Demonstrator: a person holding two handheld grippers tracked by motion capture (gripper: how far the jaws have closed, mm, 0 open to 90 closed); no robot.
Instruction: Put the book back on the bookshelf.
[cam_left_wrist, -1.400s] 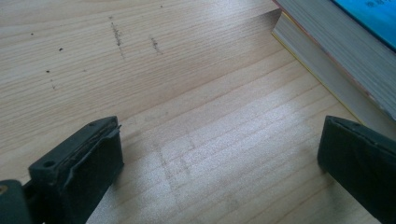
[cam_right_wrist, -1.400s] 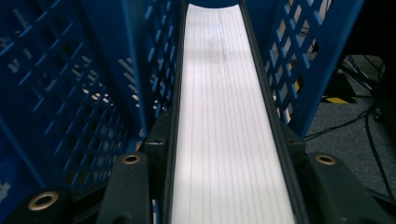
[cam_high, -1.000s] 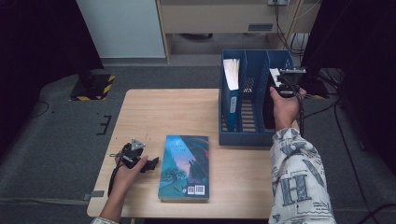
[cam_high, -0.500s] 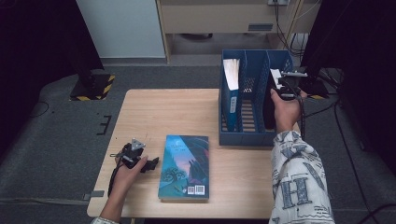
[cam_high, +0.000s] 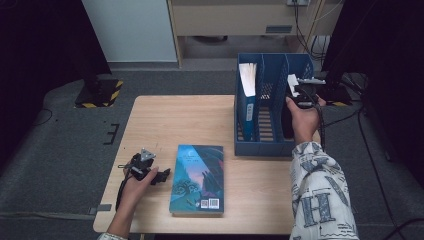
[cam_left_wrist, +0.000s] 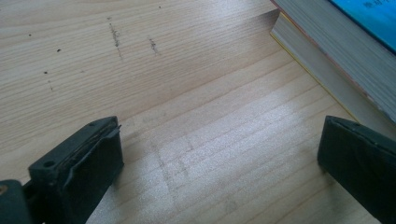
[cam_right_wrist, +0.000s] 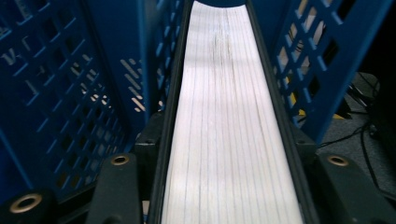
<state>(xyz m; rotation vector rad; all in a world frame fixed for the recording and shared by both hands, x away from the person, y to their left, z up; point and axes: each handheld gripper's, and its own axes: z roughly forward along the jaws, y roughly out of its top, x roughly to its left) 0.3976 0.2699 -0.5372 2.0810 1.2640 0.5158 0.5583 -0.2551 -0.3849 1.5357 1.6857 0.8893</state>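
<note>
A teal-covered book (cam_high: 197, 177) lies flat on the wooden table (cam_high: 200, 120), and its page edge (cam_left_wrist: 336, 51) shows in the left gripper view. Just left of it, my left gripper (cam_high: 162, 176) rests on the table, open (cam_left_wrist: 219, 144), with only bare wood between the jaws. A blue file rack (cam_high: 265, 147) stands at the table's right. My right gripper (cam_high: 302, 92) is shut on a black-covered book (cam_high: 286, 117) standing in the rack's right compartment. That book's white page edge (cam_right_wrist: 229, 93) runs between the jaws of my right gripper (cam_right_wrist: 226, 144).
Another book (cam_high: 247, 80) with a blue spine stands in the rack's left compartment. The rack's lattice walls (cam_right_wrist: 60, 93) close in on both sides of the held book. Bare table lies at the back left. Cables and dark equipment sit beyond the right edge.
My right hand has shifted slightly nearer and lower with the black book in the right compartment. The left gripper and the teal book have not moved.
</note>
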